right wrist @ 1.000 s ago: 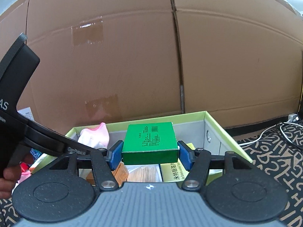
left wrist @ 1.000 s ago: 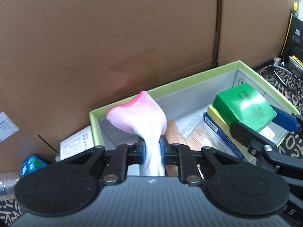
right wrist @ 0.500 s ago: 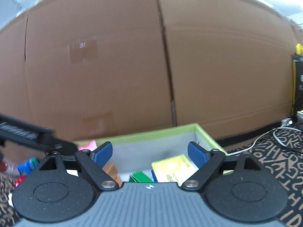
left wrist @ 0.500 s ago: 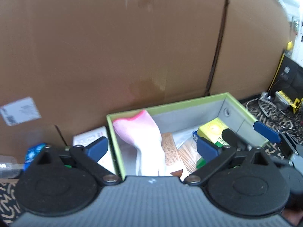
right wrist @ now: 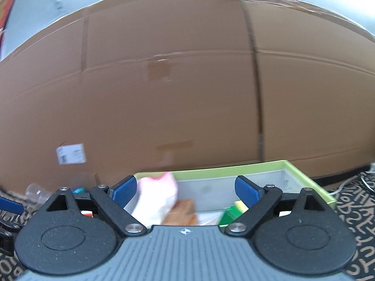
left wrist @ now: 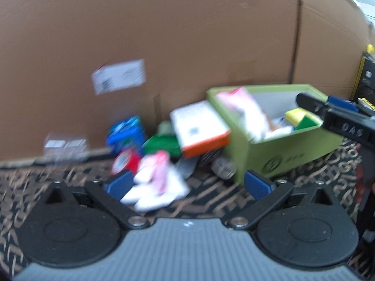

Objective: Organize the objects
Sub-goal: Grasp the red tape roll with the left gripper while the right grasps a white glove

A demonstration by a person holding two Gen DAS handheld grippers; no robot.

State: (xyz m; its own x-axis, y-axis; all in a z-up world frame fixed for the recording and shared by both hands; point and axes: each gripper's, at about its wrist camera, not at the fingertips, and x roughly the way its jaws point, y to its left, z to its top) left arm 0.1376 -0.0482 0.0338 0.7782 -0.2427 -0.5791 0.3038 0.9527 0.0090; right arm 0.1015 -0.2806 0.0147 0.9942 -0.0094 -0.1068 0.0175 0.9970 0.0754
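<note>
I am pointing the left gripper (left wrist: 187, 185) down at a slant toward the patterned floor, its jaws spread wide with nothing pressed between them. The pink-and-white sock (left wrist: 155, 182) is lying on the floor just ahead, nearer the left finger than the right, so I judge the gripper needs to shift left before closing. The picture is blurred, but the sock's long axis seems to be running away from me, slightly rightward. Behind it a loose pile is sitting against the cardboard wall (left wrist: 187, 35): a blue packet (left wrist: 126, 132), a white and orange box (left wrist: 199, 126). The green box (left wrist: 281, 149) is standing to the right, already holding another sock (right wrist: 155, 196). The right gripper (right wrist: 186, 189) is hanging nearly level over that box, jaws wide and empty, farther from the pile.
</note>
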